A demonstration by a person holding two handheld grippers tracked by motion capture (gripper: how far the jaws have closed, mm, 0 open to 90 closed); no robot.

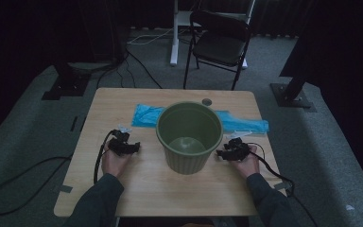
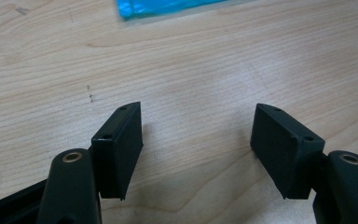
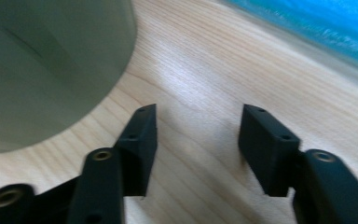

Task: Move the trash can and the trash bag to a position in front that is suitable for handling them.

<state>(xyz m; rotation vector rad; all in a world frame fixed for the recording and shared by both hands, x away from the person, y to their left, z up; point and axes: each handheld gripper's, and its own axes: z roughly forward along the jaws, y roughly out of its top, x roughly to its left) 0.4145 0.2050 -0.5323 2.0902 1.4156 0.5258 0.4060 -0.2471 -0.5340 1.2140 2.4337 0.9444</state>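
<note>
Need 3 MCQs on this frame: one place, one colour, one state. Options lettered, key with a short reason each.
1. Where does the blue bag lie?
A. behind the bucket
B. inside the bucket
C. on the chair
2. What colour is the bucket?
A. red
B. green
C. white
3. How does the left gripper stand?
A. shut on the bag
B. shut on the bucket rim
C. open over bare table

Key: 1 A, the bag lies flat on the table past the bucket. 2 B, its wall and inside are olive green. 3 C, wood shows between the parted jaws.
</note>
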